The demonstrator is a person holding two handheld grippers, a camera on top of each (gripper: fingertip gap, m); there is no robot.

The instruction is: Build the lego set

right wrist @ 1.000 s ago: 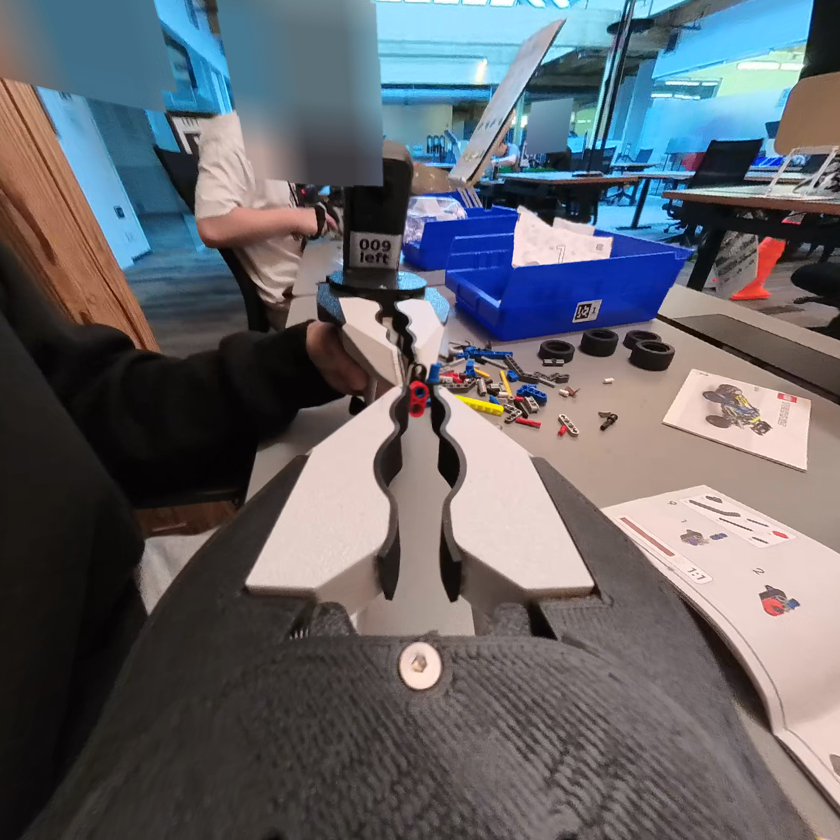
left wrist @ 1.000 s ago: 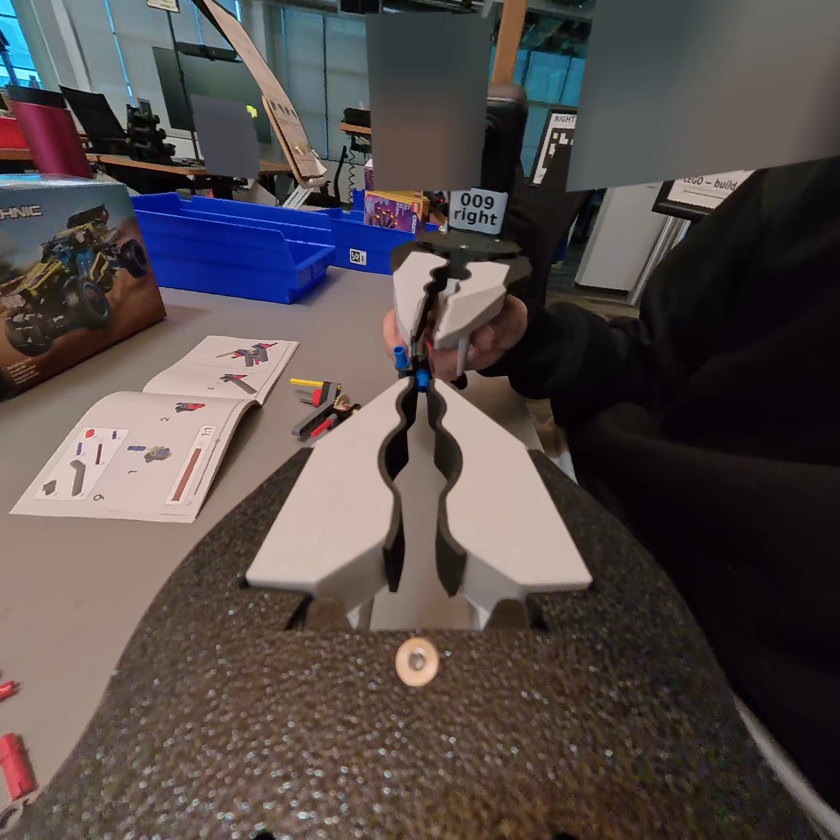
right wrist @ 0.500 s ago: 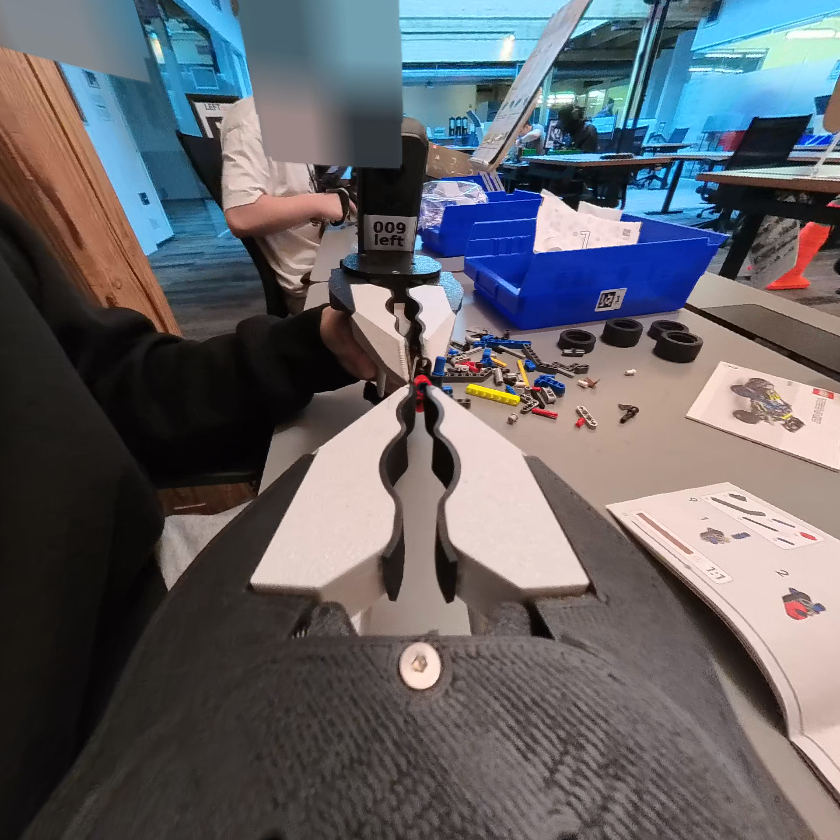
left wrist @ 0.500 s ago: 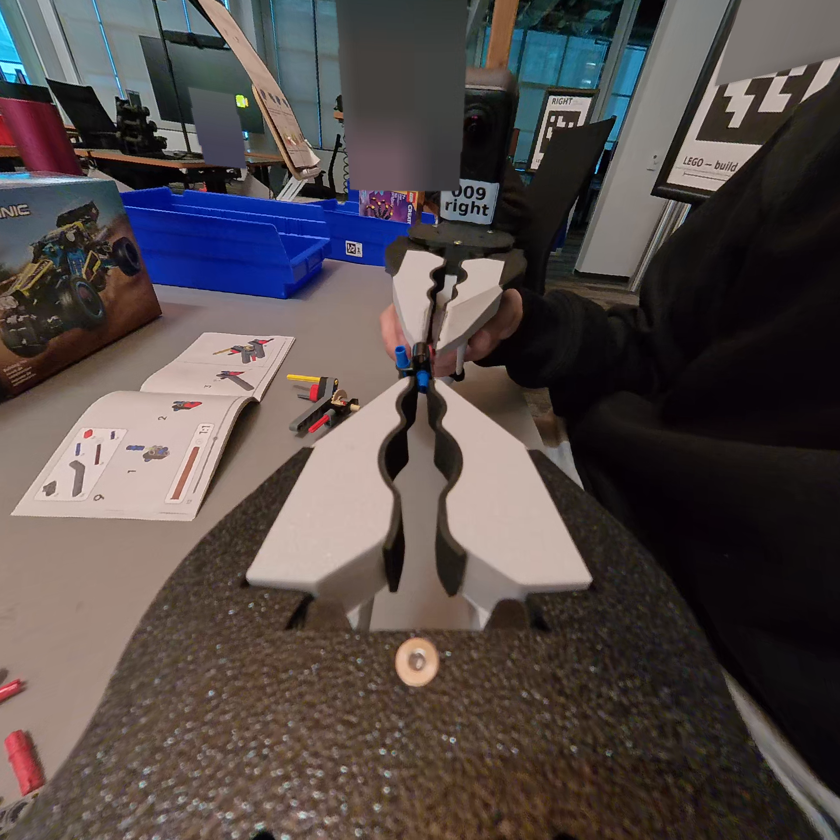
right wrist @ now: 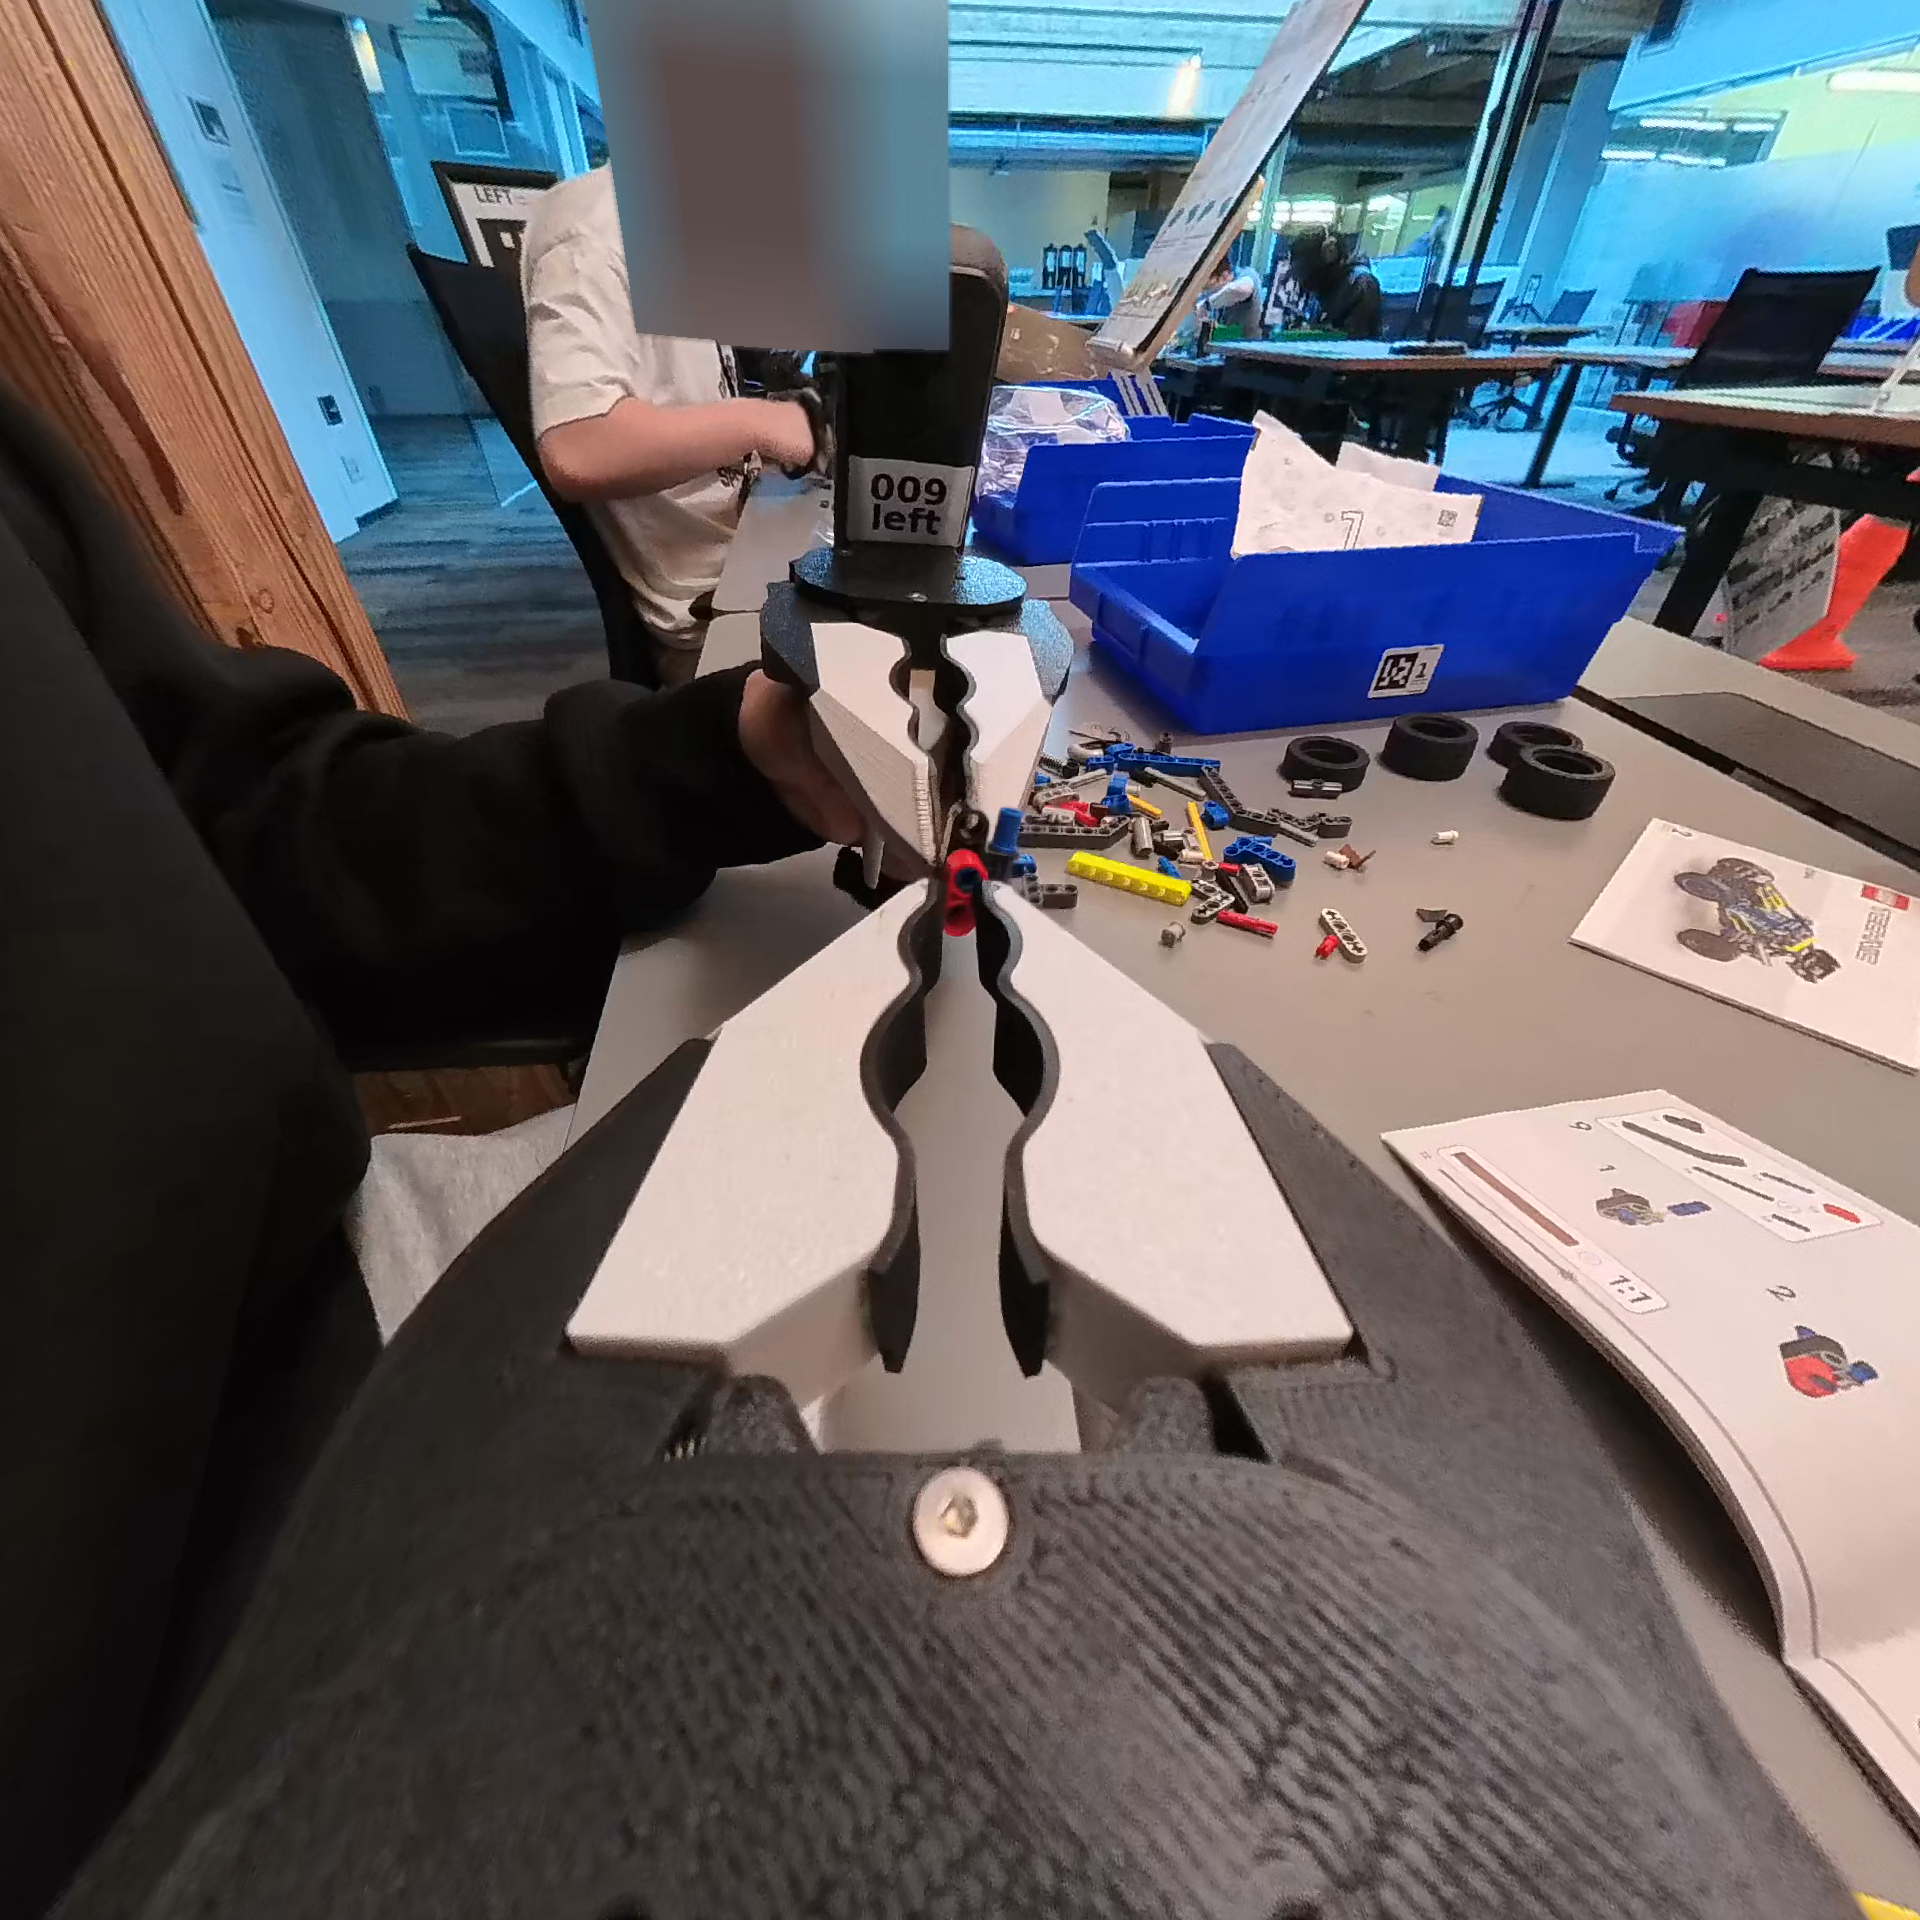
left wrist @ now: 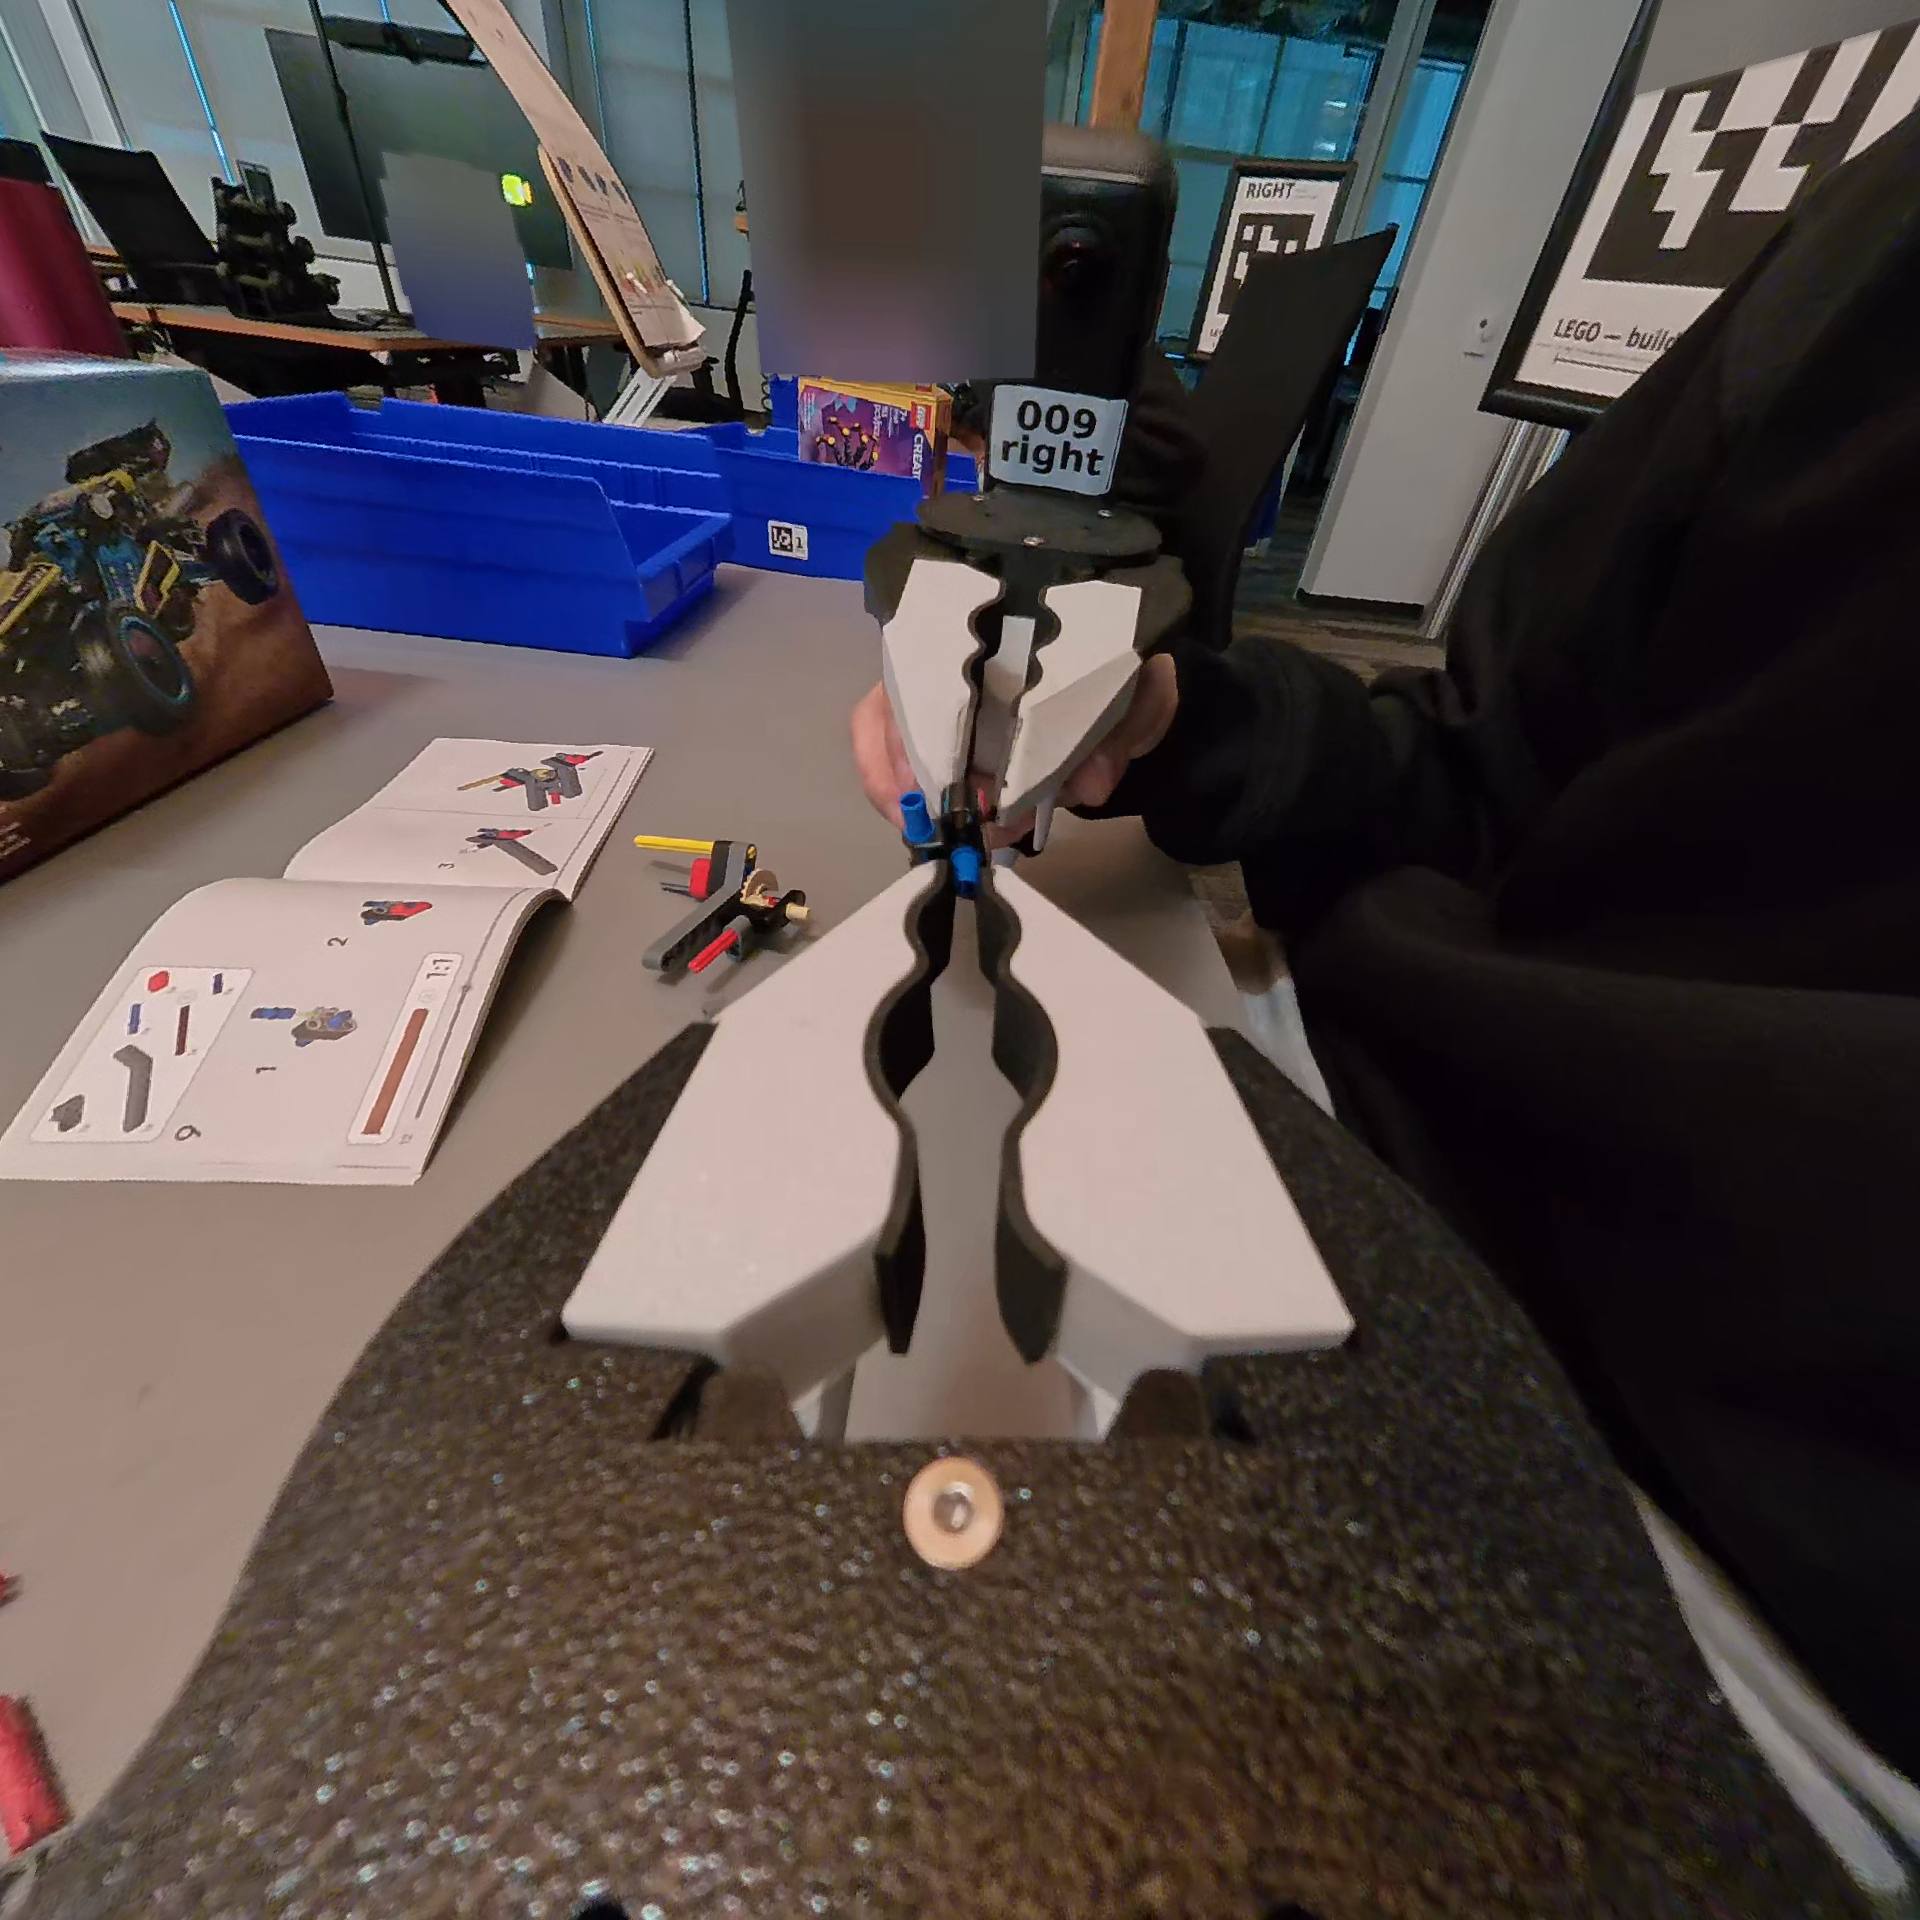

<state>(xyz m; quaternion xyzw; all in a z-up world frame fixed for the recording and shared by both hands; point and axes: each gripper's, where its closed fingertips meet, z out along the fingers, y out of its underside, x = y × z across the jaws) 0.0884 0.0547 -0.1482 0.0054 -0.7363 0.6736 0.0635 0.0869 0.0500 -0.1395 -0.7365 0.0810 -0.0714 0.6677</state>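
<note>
The two hand-held grippers meet tip to tip in the air above the grey worktop (left wrist: 727,665), at its near edge. The left hand-held gripper (left wrist: 961,883) has its jaws closed on a small blue peg (left wrist: 963,862), seen from its own camera poking out between the fingertips. The right hand-held gripper (right wrist: 961,904) is closed on a small red connector piece (right wrist: 961,883); in the left wrist view this end of the cluster looks black, with a second blue pin (left wrist: 912,812) standing out to one side. Whether the two held parts are already joined or only touching cannot be told, since the fingertips hide the joint.

The step in hand appears to be an early sub-assembly: pressing a pin into a connector, as on the open white instruction booklet (left wrist: 270,997) lying on the worktop. A small finished grey, red and yellow sub-assembly (left wrist: 727,904) rests just beside the booklet. The loose pile of coloured beams and pins (right wrist: 1164,831), four black rubber tyres (right wrist: 1455,758) and blue plastic bins (right wrist: 1351,613) lie farther off, with the printed set box (left wrist: 125,623) on the other side.

The next move likely calls for a straight, well-aligned push along the pin's axis, both grips kept firm so neither tiny part twists or slips out.
</note>
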